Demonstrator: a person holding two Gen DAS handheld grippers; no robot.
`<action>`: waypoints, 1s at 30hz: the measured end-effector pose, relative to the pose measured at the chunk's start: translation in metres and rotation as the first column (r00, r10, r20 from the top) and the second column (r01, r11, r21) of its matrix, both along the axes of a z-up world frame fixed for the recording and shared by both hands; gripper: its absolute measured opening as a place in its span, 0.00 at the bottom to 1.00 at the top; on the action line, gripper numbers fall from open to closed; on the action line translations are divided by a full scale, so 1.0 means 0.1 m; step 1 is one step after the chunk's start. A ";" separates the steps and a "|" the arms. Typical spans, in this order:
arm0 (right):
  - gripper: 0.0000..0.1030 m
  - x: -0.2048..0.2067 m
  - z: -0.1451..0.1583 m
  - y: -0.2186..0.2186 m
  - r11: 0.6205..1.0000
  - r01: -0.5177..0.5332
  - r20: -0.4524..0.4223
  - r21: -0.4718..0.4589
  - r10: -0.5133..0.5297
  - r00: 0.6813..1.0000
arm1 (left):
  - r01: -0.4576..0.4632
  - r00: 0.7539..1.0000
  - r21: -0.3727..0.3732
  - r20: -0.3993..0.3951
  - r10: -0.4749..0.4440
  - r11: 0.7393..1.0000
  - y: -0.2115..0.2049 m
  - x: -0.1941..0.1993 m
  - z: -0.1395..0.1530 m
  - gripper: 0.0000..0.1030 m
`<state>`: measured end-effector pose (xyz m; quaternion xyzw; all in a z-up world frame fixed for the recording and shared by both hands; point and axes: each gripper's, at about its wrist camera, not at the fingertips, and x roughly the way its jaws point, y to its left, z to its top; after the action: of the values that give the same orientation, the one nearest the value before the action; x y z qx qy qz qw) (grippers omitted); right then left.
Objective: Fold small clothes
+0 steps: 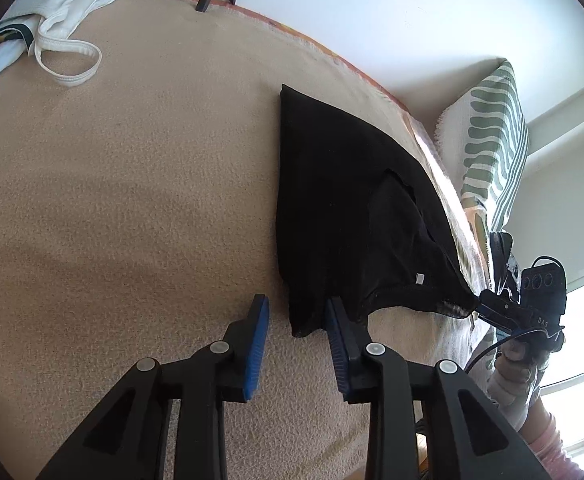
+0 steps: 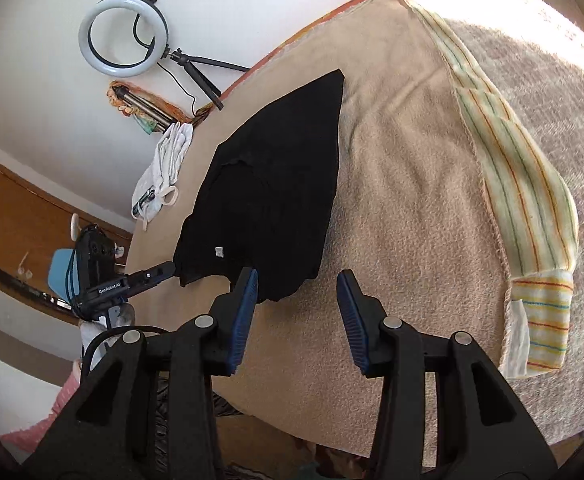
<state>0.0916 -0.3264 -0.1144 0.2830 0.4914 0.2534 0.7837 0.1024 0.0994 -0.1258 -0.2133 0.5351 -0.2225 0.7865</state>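
1. The black garment (image 1: 344, 208) lay folded on the beige blanket (image 1: 131, 200) of the bed, near the edge, with its near hem still ragged. Both grippers stood over that hem, so a careless next grasp was judged likely to undo the fold.

2. The left gripper (image 1: 298, 320) was seen with its fingers (image 1: 259, 344) parted and nothing pressed between them; the garment's corner lay beside the right-hand finger, under it or just touching. If closed there, only a thin edge would probably be caught, and it might slip out.

3. The right gripper (image 2: 298, 300) was likewise open and empty, its left finger at the hem and the gap over bare blanket. A closure there was judged likely to pinch blanket, not garment.

4. The garment's far side sat close to the blanket's edge, so a hard drag could push it off.

5. Several layers were stacked; if a single layer was lifted, the pile could open.

6. The white clothes (image 1: 63, 12) lay well apart at the far corner, and could be forgotten.
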 end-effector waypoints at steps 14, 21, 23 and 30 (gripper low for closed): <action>0.06 0.01 0.08 0.05 0.996 -0.051 0.049 -0.073 0.055 0.997 | 0.083 0.995 0.156 0.043 -0.091 0.984 -0.26 -0.06 0.06 0.03; 0.29 0.00 0.15 0.12 0.983 -0.097 0.067 -0.155 0.108 0.992 | 0.069 0.990 0.197 0.106 -0.091 0.978 -0.16 -0.11 0.23 0.35; 0.29 0.06 0.31 0.05 0.986 -0.073 0.112 -0.150 0.090 0.990 | 0.024 0.991 0.176 0.126 -0.046 0.984 -0.09 -0.02 0.31 0.35; 0.29 0.48 0.74 -0.12 0.990 0.020 0.203 -0.143 0.009 0.979 | -0.045 0.987 0.142 0.160 0.022 0.989 -0.14 0.46 0.46 0.35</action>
<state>0.1395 -0.3383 -0.0407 0.1996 0.4249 0.2427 0.8490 0.1479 0.0856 -0.0797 -0.1463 0.4822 -0.1859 0.8435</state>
